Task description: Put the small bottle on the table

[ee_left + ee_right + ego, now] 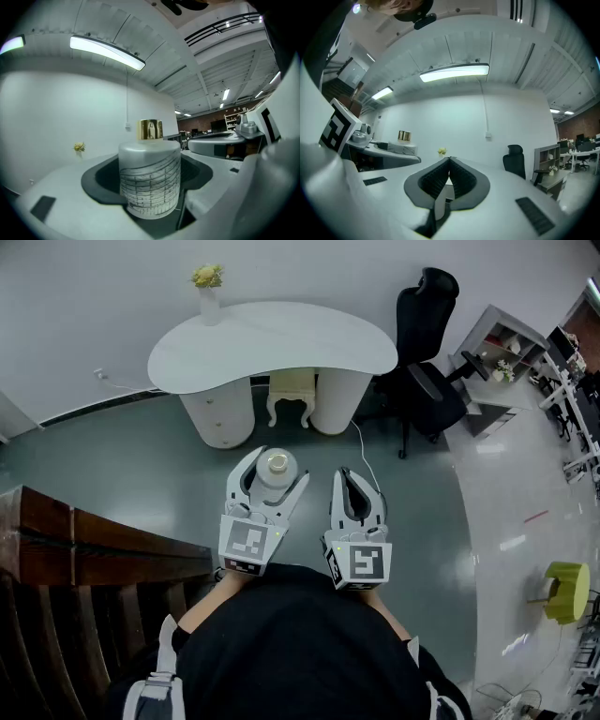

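A small frosted bottle (277,472) with a gold cap (150,129) sits between the jaws of my left gripper (275,463), which is shut on it and holds it level in the air over the grey floor. In the left gripper view the bottle (150,183) stands upright and fills the middle. My right gripper (355,478) hangs beside it on the right, shut with nothing in it; in its own view the ribbed pads (440,180) meet. The white curved table (309,343) stands ahead, some way off.
A white vase with yellow flowers (208,287) stands on the table's left end. A cream stool (289,395) sits under the table and a black office chair (427,343) to its right. A dark wooden stair rail (84,545) is at my left, a lime-green object (567,592) far right.
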### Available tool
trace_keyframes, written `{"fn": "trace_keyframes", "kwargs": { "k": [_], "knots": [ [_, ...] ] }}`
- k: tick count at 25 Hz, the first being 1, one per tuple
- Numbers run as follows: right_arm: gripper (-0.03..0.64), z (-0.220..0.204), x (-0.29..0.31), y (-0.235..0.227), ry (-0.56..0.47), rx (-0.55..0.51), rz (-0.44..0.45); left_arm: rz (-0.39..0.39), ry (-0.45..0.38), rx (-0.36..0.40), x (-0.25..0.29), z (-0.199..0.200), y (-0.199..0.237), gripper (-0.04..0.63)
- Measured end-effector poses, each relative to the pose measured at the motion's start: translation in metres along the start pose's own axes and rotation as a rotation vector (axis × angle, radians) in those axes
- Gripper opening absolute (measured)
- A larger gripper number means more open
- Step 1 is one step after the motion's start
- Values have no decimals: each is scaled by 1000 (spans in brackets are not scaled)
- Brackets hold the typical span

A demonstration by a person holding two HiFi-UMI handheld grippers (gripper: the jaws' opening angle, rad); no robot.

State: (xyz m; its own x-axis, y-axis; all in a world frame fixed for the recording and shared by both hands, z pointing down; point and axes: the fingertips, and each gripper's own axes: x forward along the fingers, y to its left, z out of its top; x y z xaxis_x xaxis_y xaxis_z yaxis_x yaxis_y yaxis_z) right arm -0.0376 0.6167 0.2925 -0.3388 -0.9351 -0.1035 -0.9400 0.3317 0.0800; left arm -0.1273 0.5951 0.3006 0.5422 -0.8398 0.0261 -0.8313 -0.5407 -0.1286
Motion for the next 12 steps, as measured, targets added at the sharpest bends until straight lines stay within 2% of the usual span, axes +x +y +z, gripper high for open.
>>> {"fn": "trace_keyframes", "kwargs": {
  "k": [12],
  "knots": [
    [20,-5,8,-36,-4,22,24,35,-15,-10,29,4,-14,333]
  ]
}}
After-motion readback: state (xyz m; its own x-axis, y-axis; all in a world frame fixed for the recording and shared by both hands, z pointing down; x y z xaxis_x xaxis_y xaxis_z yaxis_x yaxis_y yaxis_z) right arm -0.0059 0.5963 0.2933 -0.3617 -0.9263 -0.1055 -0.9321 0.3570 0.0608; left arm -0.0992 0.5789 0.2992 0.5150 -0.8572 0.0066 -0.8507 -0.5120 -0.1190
